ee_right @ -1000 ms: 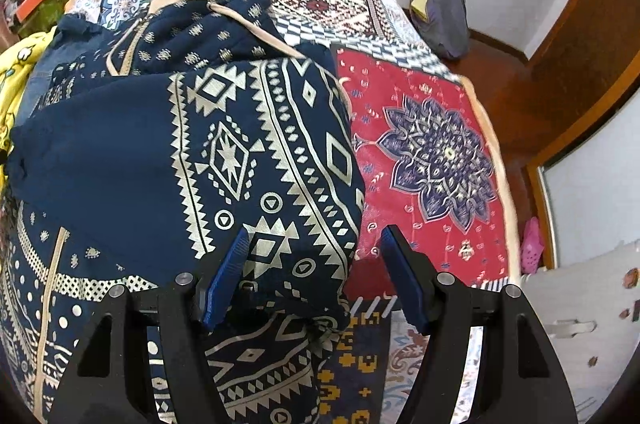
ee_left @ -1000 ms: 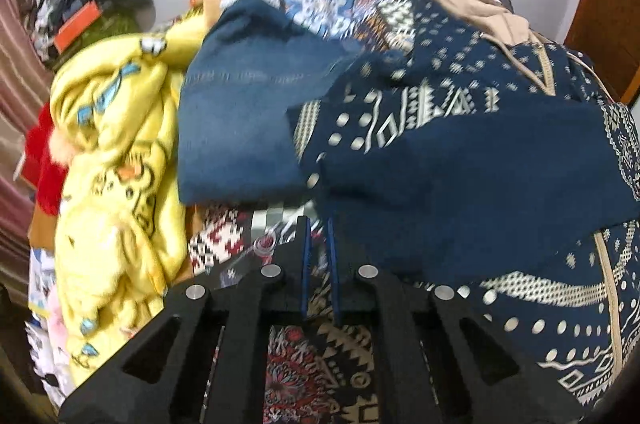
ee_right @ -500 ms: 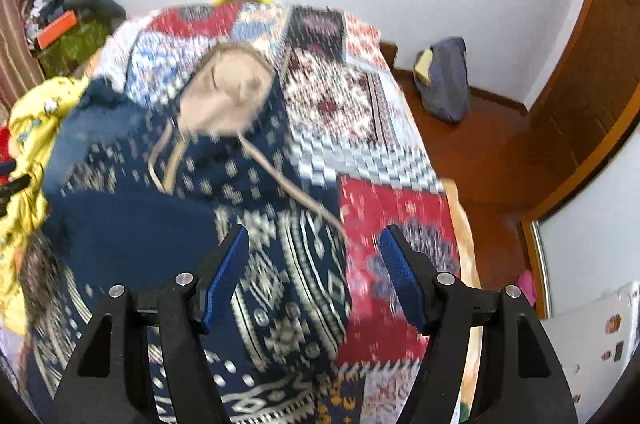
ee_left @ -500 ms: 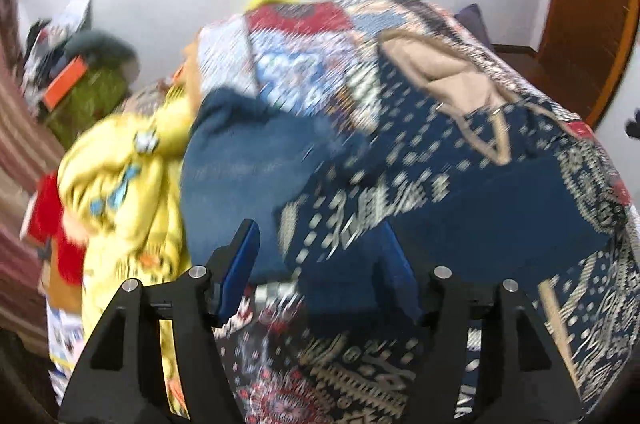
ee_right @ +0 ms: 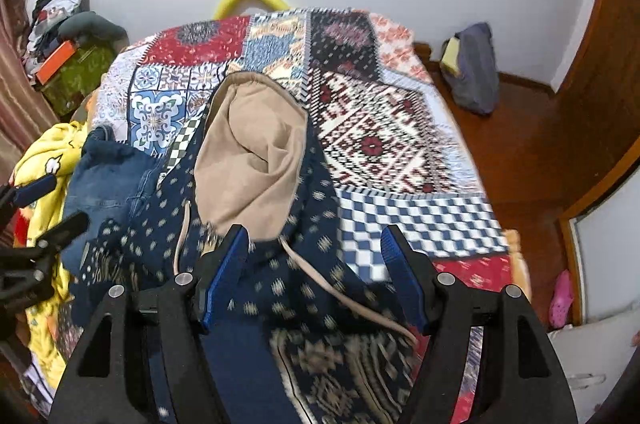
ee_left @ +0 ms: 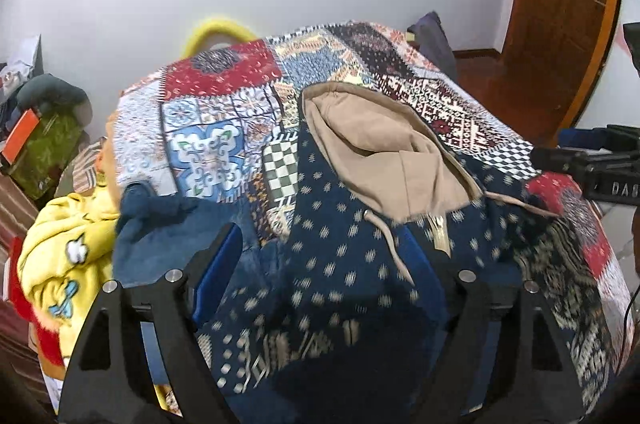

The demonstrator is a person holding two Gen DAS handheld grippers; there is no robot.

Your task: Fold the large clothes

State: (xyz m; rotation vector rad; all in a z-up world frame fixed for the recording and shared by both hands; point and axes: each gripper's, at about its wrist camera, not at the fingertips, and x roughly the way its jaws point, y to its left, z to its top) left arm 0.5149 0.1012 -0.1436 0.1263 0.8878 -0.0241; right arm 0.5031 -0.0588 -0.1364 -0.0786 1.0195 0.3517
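A navy patterned hoodie (ee_left: 344,272) with a tan-lined hood (ee_left: 384,152) lies partly folded on the patchwork bedspread (ee_left: 224,104). It also shows in the right wrist view (ee_right: 280,288), hood (ee_right: 252,160) pointing away. My left gripper (ee_left: 320,264) is open and empty above the hoodie's chest. My right gripper (ee_right: 314,272) is open and empty above the hoodie's right shoulder, near a tan drawstring (ee_right: 352,300). Each gripper shows at the edge of the other's view.
Folded blue jeans (ee_left: 160,228) and a yellow cartoon garment (ee_left: 60,256) lie left of the hoodie. A cluttered corner with a green box (ee_right: 76,76) is at far left. A wooden floor with a grey bag (ee_right: 472,68) and a door (ee_left: 560,16) are to the right.
The left gripper went from shut to open. Both grippers lifted and drew back from the hoodie, so the hood and far wall now show. The hoodie stays folded on the bed.
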